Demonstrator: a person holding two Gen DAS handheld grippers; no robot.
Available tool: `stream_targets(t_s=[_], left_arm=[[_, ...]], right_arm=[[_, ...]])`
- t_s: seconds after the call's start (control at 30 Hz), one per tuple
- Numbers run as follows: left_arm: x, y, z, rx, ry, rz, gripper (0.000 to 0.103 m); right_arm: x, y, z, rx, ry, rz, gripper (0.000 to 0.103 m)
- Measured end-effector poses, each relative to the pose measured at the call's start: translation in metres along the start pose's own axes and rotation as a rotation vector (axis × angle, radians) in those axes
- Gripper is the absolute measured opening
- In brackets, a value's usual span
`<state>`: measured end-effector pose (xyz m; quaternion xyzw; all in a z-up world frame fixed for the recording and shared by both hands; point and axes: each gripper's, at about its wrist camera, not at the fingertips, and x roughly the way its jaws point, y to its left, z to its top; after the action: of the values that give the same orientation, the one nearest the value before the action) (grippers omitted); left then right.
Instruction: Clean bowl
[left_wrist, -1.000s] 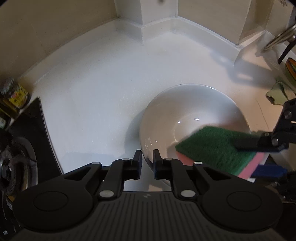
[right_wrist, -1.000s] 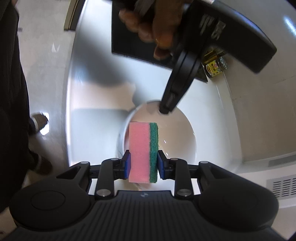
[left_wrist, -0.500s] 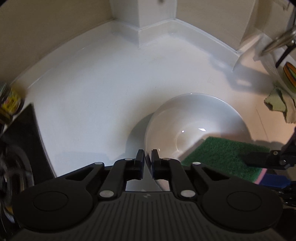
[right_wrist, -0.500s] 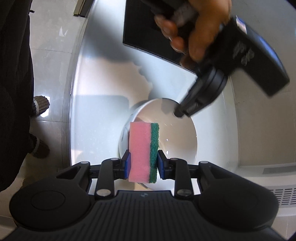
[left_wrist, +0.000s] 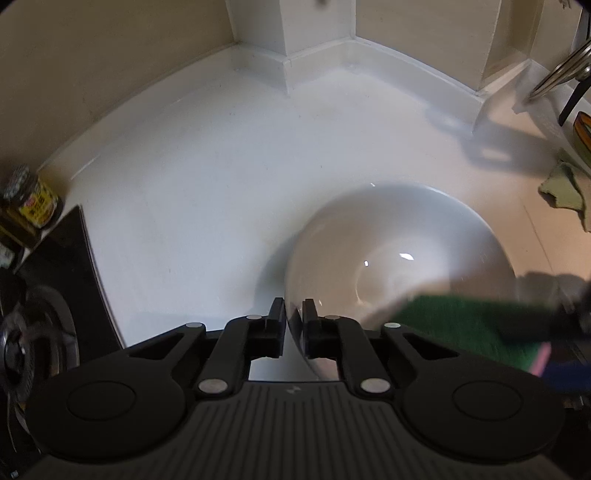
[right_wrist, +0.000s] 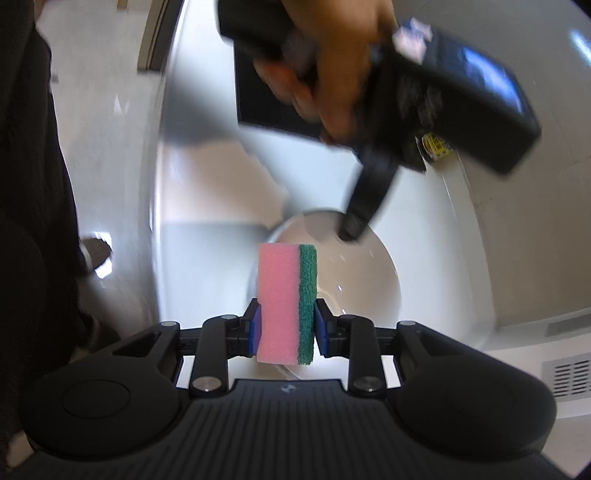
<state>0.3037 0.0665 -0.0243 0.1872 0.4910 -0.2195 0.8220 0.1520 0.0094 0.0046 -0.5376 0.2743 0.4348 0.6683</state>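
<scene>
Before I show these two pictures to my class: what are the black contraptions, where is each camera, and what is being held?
No robot: a person's hand carries each two-finger gripper, with a fisheye camera looking along its fingers. In the left wrist view, the left gripper has pinched shut on the near rim of a white bowl standing on a white counter. In the right wrist view, the right gripper clamps a pink and green sponge above the bowl. A yellow-labelled jar stands by the wall.
</scene>
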Motion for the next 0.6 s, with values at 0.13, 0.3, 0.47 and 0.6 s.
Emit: stream_targets(t_s=[0.13,0.3,0.47,0.6], left_arm=[[0.013,0.002,0.024,0.032,-0.005,-0.018,0.01],[0.007,0.006,0.023,0.0,0.005,-0.034,0.01],[-0.012,0.006,-0.001,-0.033,0.051,-0.052,0.015],[-0.015,0.001,-0.01,-0.036,0.073,-0.043,0.016]], right_arm=[[0.007,0.0,-0.001,-0.043,0.041,-0.045,0.025],[0.017,0.0,-0.005,-0.064,0.093,-0.08,0.025],[0.023,0.003,-0.004,-0.077,0.102,-0.083,0.025],[0.022,0.002,-0.002,-0.074,0.097,-0.077,0.025]])
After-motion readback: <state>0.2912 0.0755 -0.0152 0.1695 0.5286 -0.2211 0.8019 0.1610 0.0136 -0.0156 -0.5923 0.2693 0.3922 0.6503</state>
